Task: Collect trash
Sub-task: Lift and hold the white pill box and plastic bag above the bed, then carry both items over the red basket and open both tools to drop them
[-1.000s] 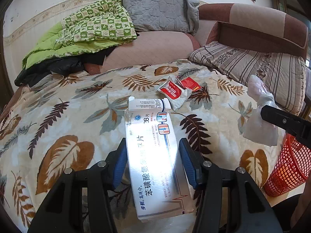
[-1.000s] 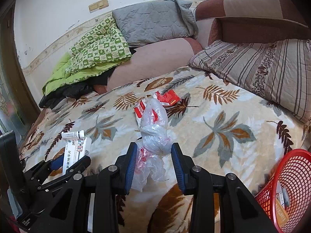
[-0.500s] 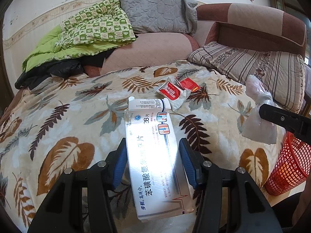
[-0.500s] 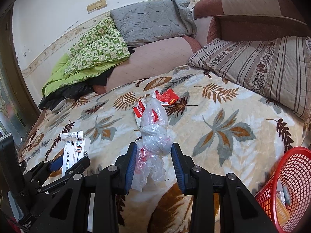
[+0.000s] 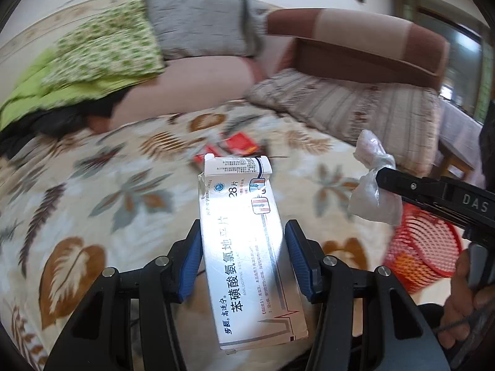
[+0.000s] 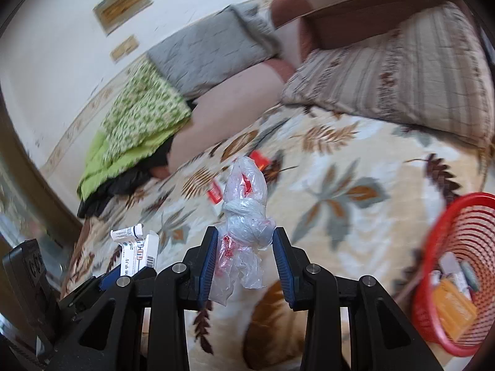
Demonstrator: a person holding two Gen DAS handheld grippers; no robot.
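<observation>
My left gripper (image 5: 243,238) is shut on a white medicine box (image 5: 247,247) with blue Chinese print, held above the leaf-patterned bed. In the right wrist view that box (image 6: 136,247) shows at lower left. My right gripper (image 6: 244,238) is shut on a knotted clear plastic bag (image 6: 244,216) with red bits inside; the bag (image 5: 371,185) also appears at right in the left wrist view. A red mesh basket (image 6: 464,266) stands beside the bed at lower right, with paper scraps inside. Red wrappers (image 5: 238,143) lie on the bedspread further back.
The bed carries a striped pillow (image 6: 402,71), a grey pillow (image 5: 204,27) and a green quilt (image 5: 102,58) along the headboard and wall. A hand (image 5: 467,309) grips the right tool at the far right edge.
Both grippers swing towards the right, blurring the views. The red basket looms larger and nearer in both. Each gripper keeps its hold.
</observation>
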